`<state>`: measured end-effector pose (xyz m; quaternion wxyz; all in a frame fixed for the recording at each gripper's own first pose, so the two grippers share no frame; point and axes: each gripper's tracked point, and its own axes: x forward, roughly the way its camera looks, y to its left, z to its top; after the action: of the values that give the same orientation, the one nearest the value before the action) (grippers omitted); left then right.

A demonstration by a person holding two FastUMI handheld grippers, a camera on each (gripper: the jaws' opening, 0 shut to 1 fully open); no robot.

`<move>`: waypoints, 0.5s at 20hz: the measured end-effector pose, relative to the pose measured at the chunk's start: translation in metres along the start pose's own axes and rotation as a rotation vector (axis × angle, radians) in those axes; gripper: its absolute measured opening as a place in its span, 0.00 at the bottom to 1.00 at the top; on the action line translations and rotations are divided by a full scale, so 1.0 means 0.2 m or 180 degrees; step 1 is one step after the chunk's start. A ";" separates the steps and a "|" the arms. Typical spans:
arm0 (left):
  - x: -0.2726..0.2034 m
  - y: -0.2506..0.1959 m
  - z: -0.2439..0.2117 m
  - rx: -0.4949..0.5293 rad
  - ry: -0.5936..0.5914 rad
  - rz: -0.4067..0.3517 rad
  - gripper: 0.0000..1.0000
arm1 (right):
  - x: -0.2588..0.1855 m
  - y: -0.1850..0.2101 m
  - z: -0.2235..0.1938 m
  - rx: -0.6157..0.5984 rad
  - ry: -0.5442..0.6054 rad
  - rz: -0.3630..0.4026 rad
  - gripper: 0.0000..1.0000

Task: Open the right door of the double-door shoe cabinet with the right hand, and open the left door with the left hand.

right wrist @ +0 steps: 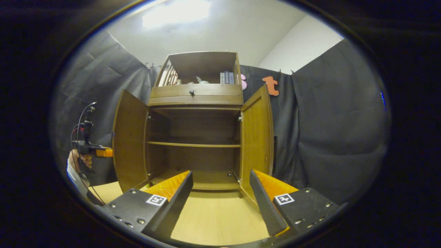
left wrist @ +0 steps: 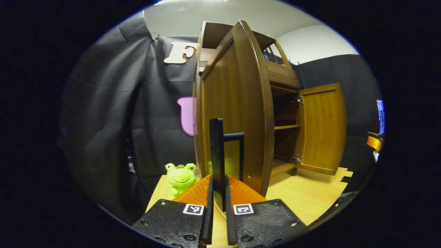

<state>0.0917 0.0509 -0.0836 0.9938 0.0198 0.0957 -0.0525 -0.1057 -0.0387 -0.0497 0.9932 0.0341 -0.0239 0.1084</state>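
Observation:
The brown shoe cabinet (right wrist: 195,100) stands with both doors swung out. In the left gripper view the left door (left wrist: 237,113) is seen nearly edge-on, and my left gripper (left wrist: 219,179) is shut on its black bar handle (left wrist: 217,144). The right door (left wrist: 322,127) hangs wide open beyond it. In the right gripper view my right gripper (right wrist: 221,172) is open and holds nothing, a little in front of the cabinet's floor, close to the right door (right wrist: 256,137). The left door (right wrist: 129,141) has the left gripper (right wrist: 90,148) and a hand (right wrist: 76,159) at its outer side.
A green frog plush (left wrist: 181,175) sits on the light wooden floor (right wrist: 217,213) by the cabinet's left side. Inside are one shelf (right wrist: 193,144) and bare compartments. Above are a drawer with a knob (right wrist: 191,92) and an open top shelf with books (right wrist: 226,78).

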 end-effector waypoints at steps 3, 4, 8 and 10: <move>-0.02 0.09 -0.01 -0.0154 -0.0009 0.0028 0.14 | 0.02 0.02 -0.01 0.0012 0.0009 0.0012 0.98; -0.02 0.11 -0.01 -0.0195 -0.0012 0.0019 0.14 | 0.02 0.03 -0.01 0.0012 0.0009 0.0020 0.98; -0.05 0.13 0.01 -0.0205 -0.0135 -0.0006 0.12 | 0.06 0.05 -0.03 0.0015 0.0045 0.0002 0.98; -0.06 0.13 0.03 -0.0161 -0.0154 -0.0013 0.12 | 0.08 0.05 -0.04 0.0037 0.0068 -0.0016 0.98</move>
<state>0.0828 0.0772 -0.0751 0.9959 -0.0069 0.0730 -0.0525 -0.0925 -0.0257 -0.0571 0.9935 0.0387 -0.0125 0.1064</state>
